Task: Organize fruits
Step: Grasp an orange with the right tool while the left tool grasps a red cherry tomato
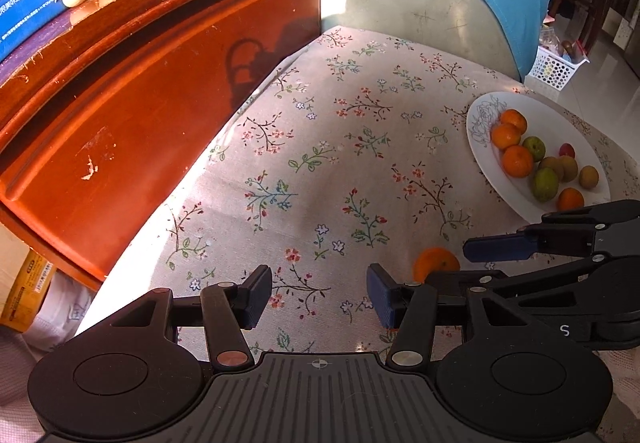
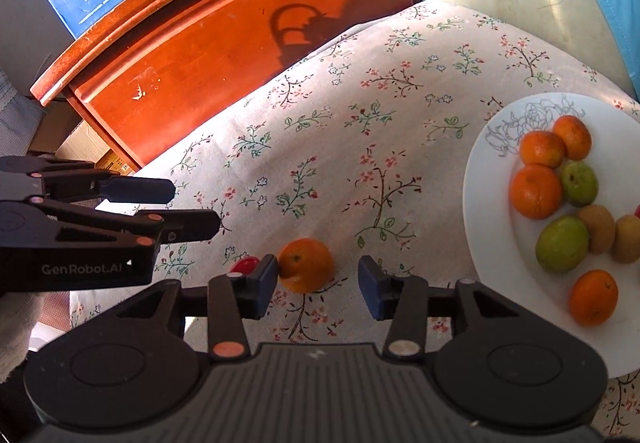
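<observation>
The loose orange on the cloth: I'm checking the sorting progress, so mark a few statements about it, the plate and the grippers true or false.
1. A loose orange lies on the floral tablecloth, off the white plate. True.
2. The right gripper is clamped tight on that orange. False: its jaws stand apart; the orange sits by the left finger, with a clear gap to the other.
3. The plate holds only oranges. False: green fruits and brown kiwi-like ones lie there too.
4. The left gripper holds nothing. True.
5. A small red fruit lies on the cloth beside the loose orange. True.
</observation>
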`<state>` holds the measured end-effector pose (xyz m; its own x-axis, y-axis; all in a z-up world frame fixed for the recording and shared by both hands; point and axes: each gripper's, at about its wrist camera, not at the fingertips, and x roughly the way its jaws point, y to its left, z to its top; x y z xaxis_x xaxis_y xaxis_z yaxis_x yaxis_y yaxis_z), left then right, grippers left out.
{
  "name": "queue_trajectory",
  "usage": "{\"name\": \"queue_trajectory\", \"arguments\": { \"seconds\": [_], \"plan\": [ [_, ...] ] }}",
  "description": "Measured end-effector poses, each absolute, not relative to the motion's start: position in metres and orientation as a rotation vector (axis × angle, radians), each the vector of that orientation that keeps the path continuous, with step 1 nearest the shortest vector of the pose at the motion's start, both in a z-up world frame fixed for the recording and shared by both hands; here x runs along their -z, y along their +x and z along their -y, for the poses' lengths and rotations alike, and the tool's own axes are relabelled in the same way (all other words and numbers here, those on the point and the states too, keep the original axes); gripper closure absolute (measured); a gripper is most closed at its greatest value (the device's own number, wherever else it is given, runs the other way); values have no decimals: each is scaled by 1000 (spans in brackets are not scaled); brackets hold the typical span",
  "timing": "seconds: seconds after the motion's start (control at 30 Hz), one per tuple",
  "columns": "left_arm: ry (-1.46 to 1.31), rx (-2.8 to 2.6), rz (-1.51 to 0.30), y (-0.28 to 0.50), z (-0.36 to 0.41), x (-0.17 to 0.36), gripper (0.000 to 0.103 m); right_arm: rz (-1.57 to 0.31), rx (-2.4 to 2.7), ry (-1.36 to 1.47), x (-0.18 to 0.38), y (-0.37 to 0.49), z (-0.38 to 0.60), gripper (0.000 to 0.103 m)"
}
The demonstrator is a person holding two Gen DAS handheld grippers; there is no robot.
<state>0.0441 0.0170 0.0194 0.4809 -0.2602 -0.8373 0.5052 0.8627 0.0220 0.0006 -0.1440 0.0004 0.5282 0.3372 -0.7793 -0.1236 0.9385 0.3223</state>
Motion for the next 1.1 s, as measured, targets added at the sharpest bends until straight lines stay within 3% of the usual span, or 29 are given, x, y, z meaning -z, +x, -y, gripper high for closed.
{"name": "queue_trajectory", "arguments": {
  "seconds": [0.1, 0.23, 0.57, 1.1],
  "plan": [
    [334, 514, -965, 39, -15, -16, 52, -968, -279, 214, 0, 0, 139, 57],
    [372, 567, -964, 32, -11, -13, 52, -969, -300, 191, 2, 0, 134, 71],
    [412, 654, -963, 20, 3, -2, 53, -932, -248, 249, -11, 1, 153, 71],
    [363, 635, -976, 22, 11, 10, 87, -928, -194, 300, -15, 1, 169, 71]
  ]
}}
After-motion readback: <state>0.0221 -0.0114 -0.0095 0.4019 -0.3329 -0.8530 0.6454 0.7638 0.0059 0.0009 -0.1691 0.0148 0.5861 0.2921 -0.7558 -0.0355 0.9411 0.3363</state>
